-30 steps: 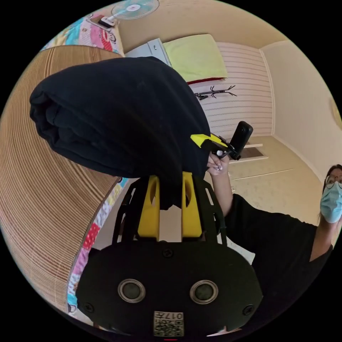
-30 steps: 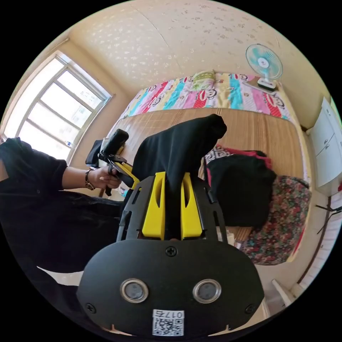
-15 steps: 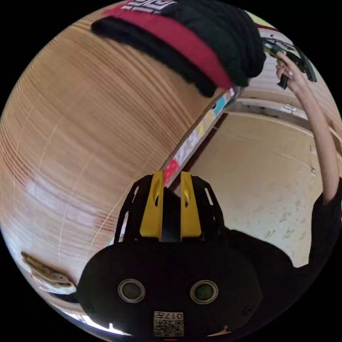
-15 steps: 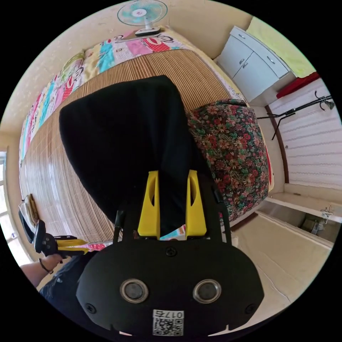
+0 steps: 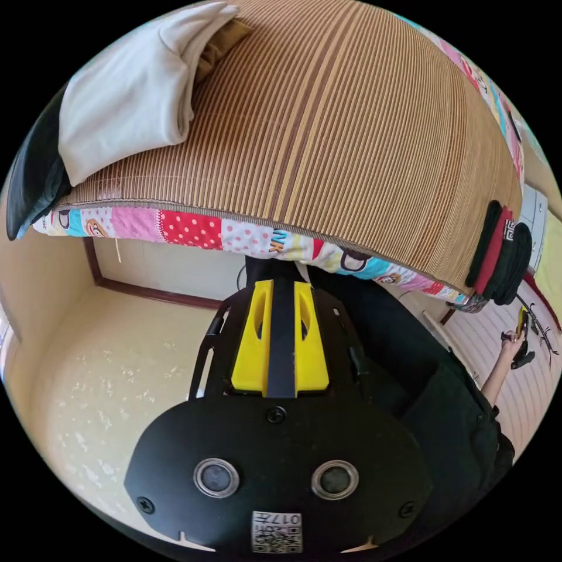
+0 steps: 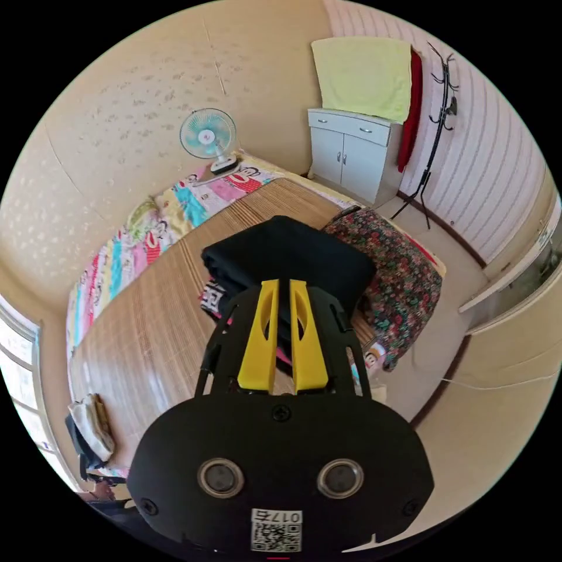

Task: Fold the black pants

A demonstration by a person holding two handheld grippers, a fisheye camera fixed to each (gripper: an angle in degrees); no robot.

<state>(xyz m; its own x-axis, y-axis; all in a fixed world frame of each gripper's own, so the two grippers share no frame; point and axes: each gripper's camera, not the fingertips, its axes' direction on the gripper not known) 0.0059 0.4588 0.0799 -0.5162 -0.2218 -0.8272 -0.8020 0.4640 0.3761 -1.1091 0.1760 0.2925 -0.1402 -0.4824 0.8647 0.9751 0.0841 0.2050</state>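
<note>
— What do we see of the left gripper (image 5: 280,293) in its own view?

— Its two yellow jaws stand low in the centre of the frame, a narrow gap between them and no cloth in that gap; what shows through it is dark, the person's clothing (image 5: 445,404) behind, so we take it as holding nothing; the tips point up at the patterned edge of the bed (image 5: 193,229) without touching it.

— And the right gripper (image 6: 280,290)?

— In the right gripper view its jaws are drawn nearly together, a thin slit between the tips; nothing is pinched there; the tips overlap the black pants (image 6: 290,257) in the picture, yet we cannot tell whether they touch the cloth.

— Where do the pants lie?

— Folded, at the centre of that frame, on top of a red and black garment (image 6: 212,293) on the woven mat (image 6: 146,333); a floral bundle (image 6: 398,269) sits just to their right; in the left gripper view we find the same pile (image 5: 503,257) far off at the right edge, with the right gripper (image 5: 521,321) small below it in a hand (image 5: 510,344).

— Any writing?

— A few letters show on the bed's patterned edge, too broken for us to make out; a folded white cloth (image 5: 126,99) lies at the upper left of the left gripper view.
</note>
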